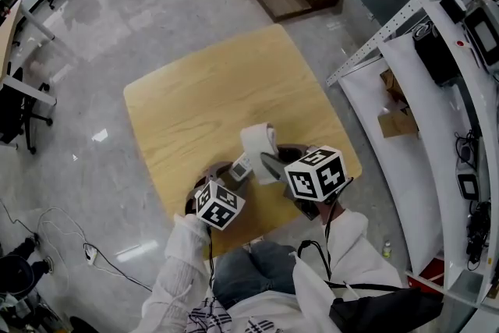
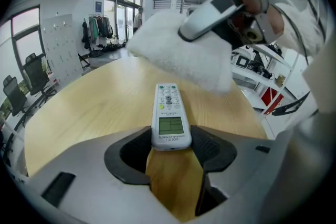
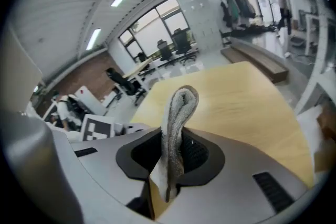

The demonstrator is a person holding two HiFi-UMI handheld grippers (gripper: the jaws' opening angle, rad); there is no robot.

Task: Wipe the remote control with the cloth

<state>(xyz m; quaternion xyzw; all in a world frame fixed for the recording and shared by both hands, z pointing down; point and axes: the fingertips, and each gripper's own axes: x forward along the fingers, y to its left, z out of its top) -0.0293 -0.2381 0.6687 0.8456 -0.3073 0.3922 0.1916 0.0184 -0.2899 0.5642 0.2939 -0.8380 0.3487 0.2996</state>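
Remote control (image 2: pixel 169 115) pinched by its near end between the left gripper (image 2: pixel 170 153) pads, long axis straight out from the jaws, screen up, buttons at the far end. Resting on the wooden table (image 1: pixel 195 101) or just above it: hard to tell. Further right, folded white cloth (image 3: pixel 177 118) clamped edge-on in the right gripper (image 3: pixel 173 160), raised clear of the remote.
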